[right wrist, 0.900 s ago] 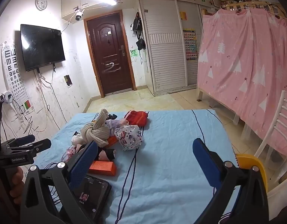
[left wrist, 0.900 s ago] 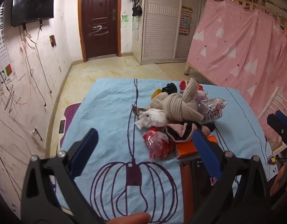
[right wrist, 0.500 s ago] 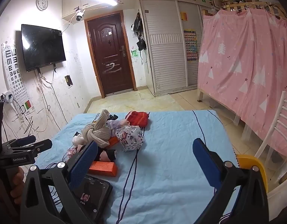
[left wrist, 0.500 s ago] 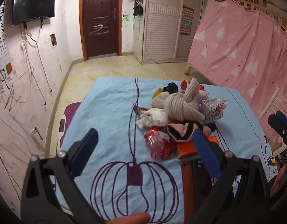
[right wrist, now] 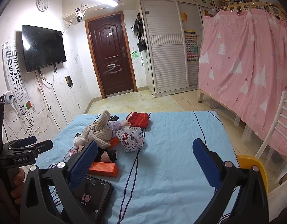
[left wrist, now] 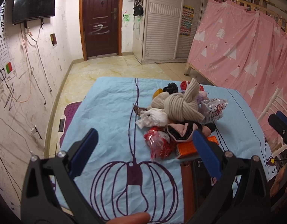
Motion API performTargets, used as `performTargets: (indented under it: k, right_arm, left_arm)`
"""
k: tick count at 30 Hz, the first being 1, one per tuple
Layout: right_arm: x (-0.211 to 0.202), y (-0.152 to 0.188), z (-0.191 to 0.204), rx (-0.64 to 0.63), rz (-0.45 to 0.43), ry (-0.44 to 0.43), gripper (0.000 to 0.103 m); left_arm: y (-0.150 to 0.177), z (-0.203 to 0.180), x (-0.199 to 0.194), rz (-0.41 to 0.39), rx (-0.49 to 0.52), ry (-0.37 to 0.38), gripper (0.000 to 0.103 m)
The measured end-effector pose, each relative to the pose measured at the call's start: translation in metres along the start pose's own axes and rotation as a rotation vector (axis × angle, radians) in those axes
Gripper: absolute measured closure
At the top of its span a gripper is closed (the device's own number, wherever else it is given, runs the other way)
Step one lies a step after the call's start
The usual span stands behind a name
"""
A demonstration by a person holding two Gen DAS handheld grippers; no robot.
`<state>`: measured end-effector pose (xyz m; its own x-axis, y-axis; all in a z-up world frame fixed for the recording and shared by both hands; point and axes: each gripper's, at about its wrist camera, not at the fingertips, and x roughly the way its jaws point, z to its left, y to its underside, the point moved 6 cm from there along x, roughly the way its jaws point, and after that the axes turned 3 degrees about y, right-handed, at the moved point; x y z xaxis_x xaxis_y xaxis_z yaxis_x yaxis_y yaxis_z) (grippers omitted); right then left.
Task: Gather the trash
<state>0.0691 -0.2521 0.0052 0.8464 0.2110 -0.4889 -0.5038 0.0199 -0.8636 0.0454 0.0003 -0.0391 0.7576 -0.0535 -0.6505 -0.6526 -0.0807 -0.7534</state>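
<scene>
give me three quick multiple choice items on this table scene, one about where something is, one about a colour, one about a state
1. Where does the phone lie?
A. on the blue cloth near the orange box
B. on the floor
C. on the white chair

2. What colour is the knotted knit garment?
A. green
B. beige
C. blue

3. How do the left gripper and the right gripper stand?
A. both shut on trash
B. one holds the red wrapper
C. both open, holding nothing

Answers: 1 A, it lies beside the orange box; 2 B, ribbed beige knit; 3 C, both pairs of jaws gape with only cloth between.
</scene>
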Motion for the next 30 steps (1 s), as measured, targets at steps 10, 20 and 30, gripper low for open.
performTargets:
  k: [10, 20, 30]
  right_arm:
    - [0.0016, 0.0003, 0.0009, -0.003, -0.001, -0.001, 0.008]
    - [-0.0048, -0.0037, 0.0005, -0.005, -0.008, -0.005, 0.008]
    - [-0.0066, -0.0063, -0.0003, -0.01, -0.014, -0.003, 0.008]
  left_arm:
    - [-0.0001, 0.0, -0.0001, 0.0, -0.001, 0.001, 0.006]
    - [-0.0001, 0.0002, -0.0002, -0.001, -0.001, 0.002, 0.006]
    - [-0.0002, 0.0027, 0.0021, 0.0, -0.003, 0.004, 0.006]
